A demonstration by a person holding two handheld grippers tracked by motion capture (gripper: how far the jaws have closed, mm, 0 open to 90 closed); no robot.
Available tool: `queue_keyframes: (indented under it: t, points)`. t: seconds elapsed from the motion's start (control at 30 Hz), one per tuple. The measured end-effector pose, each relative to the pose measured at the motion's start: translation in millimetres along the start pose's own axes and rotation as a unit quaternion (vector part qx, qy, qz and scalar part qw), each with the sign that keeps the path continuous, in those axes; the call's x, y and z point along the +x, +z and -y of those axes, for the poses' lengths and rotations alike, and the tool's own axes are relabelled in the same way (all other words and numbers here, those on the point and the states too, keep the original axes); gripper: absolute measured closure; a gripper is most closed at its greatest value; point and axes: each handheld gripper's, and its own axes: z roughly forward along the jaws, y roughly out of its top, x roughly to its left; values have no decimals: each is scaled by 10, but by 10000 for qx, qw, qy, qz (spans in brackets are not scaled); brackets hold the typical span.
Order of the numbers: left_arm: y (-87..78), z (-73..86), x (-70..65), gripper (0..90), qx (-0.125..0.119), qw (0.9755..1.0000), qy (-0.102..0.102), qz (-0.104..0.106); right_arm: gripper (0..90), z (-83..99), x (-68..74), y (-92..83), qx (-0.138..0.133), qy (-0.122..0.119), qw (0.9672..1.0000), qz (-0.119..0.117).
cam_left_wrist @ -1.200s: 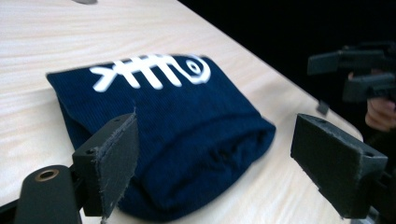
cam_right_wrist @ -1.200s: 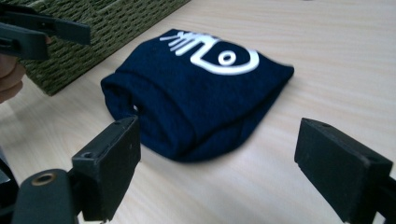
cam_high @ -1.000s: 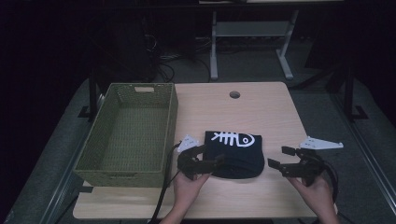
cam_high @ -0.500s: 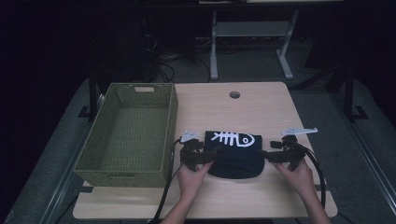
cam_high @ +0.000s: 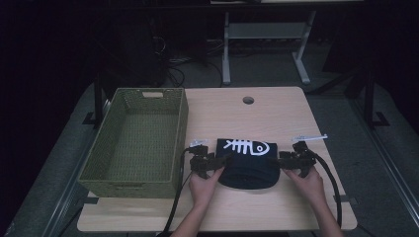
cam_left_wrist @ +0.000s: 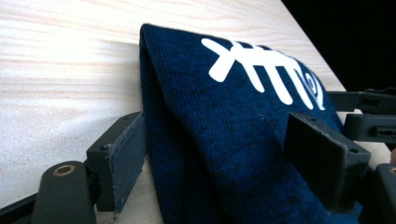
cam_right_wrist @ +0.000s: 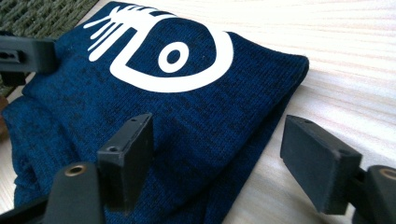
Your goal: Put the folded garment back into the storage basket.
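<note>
A pale wooden table [cam_high: 276,118] with a round hole [cam_high: 248,100] near its far edge stood in a dim room, grey floor around it and a white-legged stand [cam_high: 267,47] behind with dark cables on the floor. On the table's left sat a green woven basket [cam_high: 133,183]. A folded navy garment [cam_high: 248,164] with a white fish-skeleton print lay at the near middle of the table, just right of the basket.

From above, the left gripper [cam_high: 210,163] met the garment's left edge and the right gripper [cam_high: 286,160] its right edge, each held by a hand; jaw gaps were too small to read there.

The left gripper view showed more: the left gripper [cam_left_wrist: 233,158] had its jaws wide apart, straddling the raised fold of cloth, one pad beside the fold on the wood, the other against the knit, not pinched. The right gripper view showed the right gripper [cam_right_wrist: 219,154] likewise wide open, one jaw over the cloth, the other over bare table beyond the garment's edge, with basket weave at the top left corner
</note>
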Motion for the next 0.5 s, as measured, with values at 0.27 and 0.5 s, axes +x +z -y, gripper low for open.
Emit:
queue_keyframes:
  t: [0.27,0.5]
  points:
    - [40,17,-5,265,10,9999,-127,21,350,14,4,36,51,26,9999,104]
    - [54,34,-15,378,72,9999,-89,55,468,25,50,61,85,40,9999,58]
